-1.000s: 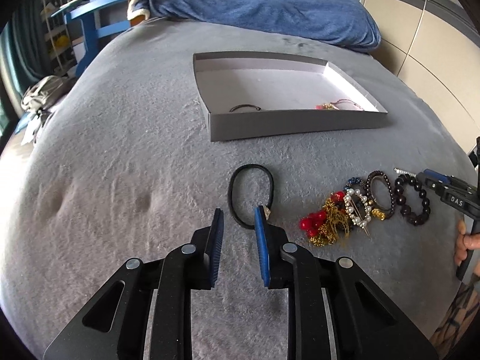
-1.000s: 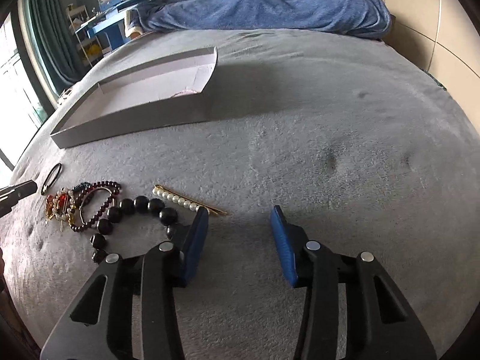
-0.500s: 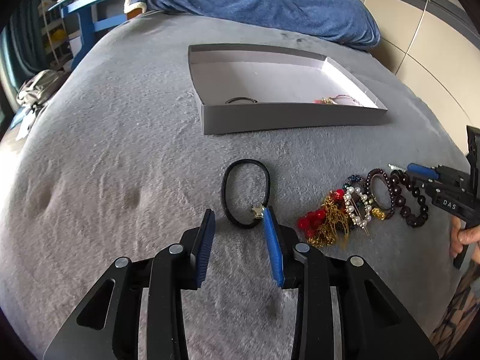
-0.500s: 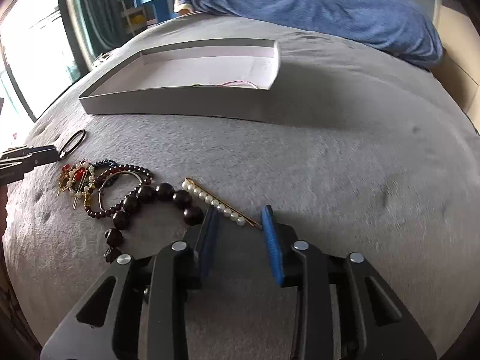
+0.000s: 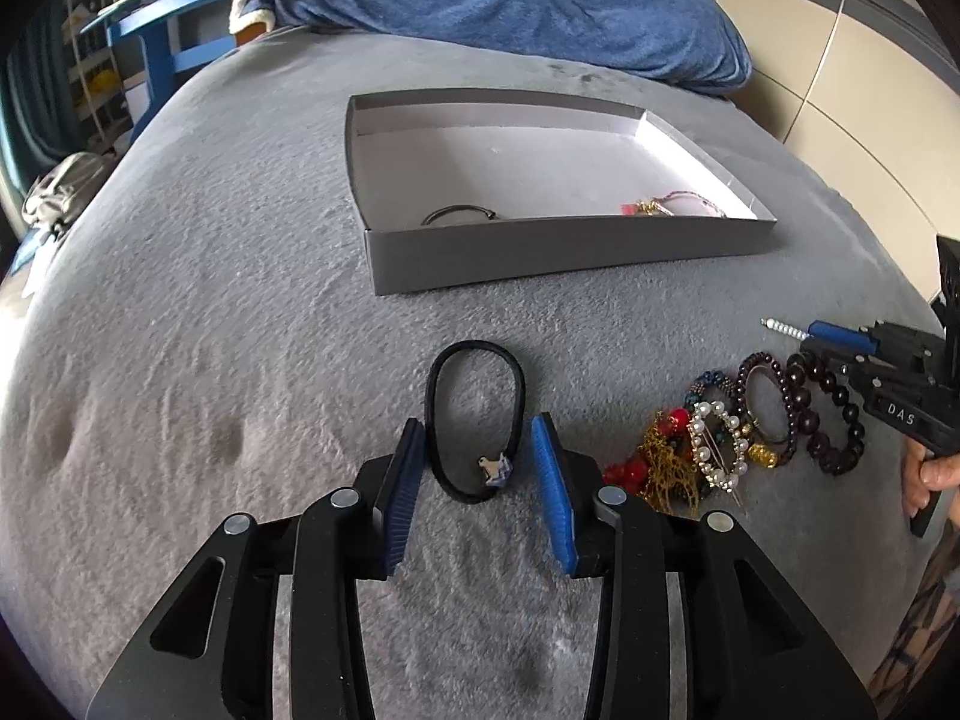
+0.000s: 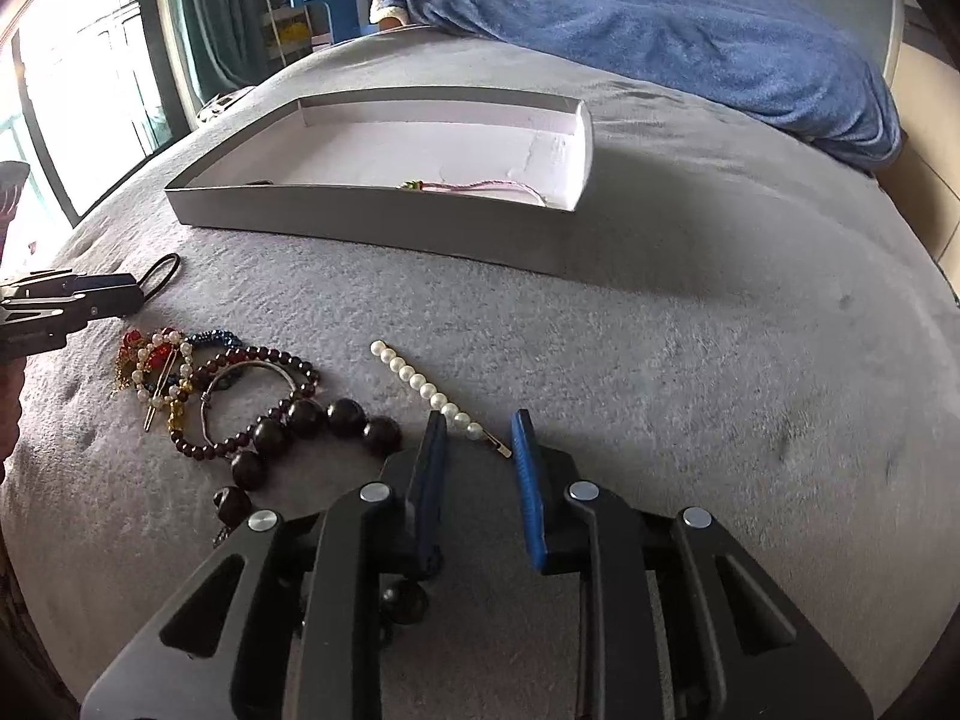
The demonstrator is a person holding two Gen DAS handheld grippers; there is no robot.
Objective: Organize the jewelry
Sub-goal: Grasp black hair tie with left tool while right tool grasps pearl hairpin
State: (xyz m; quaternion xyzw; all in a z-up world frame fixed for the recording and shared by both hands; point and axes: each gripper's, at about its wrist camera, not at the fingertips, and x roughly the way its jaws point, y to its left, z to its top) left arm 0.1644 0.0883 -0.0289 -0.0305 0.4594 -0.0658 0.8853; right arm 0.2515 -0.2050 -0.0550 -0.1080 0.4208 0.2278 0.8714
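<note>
Task is sitting early-to-middle, judging by the layout. The grey shallow box [image 5: 540, 252] on the bed [image 5: 210, 300] is already holding a dark hair tie [image 5: 459, 214] near its front wall and a pink cord bracelet with a gold charm [image 5: 672, 205] toward the right corner. Most pieces are still lying out on the bed cover: a black hair tie with a small charm [image 5: 474, 414], a pearl hair pin [image 6: 429, 390], and a tangled heap [image 5: 714, 450] with a pearl ring clip, red beads, gold chain, a dark red bead bracelet and a chunky dark bead bracelet [image 5: 831, 414].

The left gripper [image 5: 480, 462] is hovering over the black hair tie, jaws opening. The lower loop with the charm is lying between the two blue fingers [image 5: 402, 486], and nothing is clamped. The left pad looks about touching the band's edge, hard to say through the fisheye.

The right gripper [image 6: 477, 447] is closing on the pearl hair pin. The gold tip end and last pearls are sitting between the fingers [image 6: 528, 474], but a gap is showing, so no grip yet. The rest of the pin is running up-left, away from the gripper, just beside the chunky beads.

The box is standing well beyond both pieces.
</note>
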